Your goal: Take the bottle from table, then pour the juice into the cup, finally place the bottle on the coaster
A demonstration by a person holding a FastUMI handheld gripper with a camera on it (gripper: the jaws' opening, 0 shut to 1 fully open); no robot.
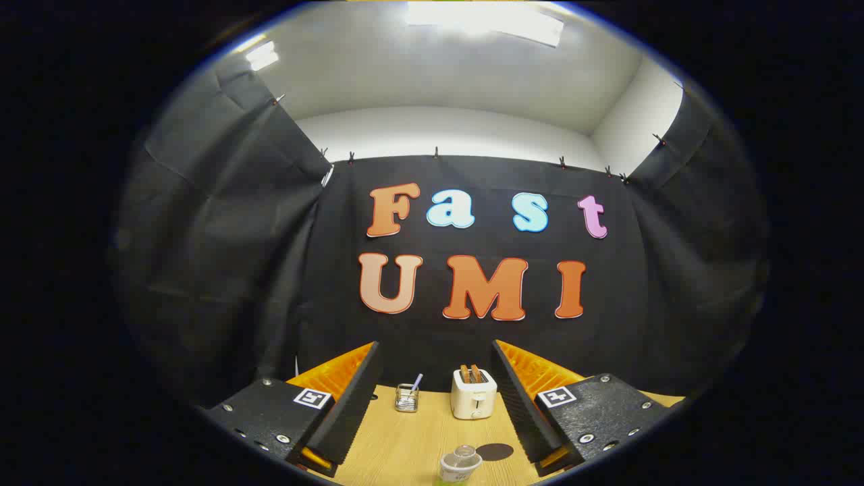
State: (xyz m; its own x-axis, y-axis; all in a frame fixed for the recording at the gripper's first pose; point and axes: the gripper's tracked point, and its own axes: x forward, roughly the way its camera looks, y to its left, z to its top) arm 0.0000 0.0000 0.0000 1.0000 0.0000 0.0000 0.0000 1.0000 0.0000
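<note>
Fingers of my gripper (432,405) spread wide, empty; bottle (459,466) below at tabletop (405,439) near edge, coaster (495,451) beside; risk clipping cap, toppling.

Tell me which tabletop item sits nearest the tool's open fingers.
The bottle, its clear cap lying low between the fingers of the open tool. The dark coaster lies just beside it; the toaster and mesh holder stand farther back.

We see only the cap and top of the bottle (460,464) at the bottom centre; its body is cut off. The small holder (406,398) left of the toaster (473,394) is too small for us to identify its contents. We see the dark coaster (495,451) partly tucked behind a finger (523,412) of the wide-open gripper (435,405).
</note>
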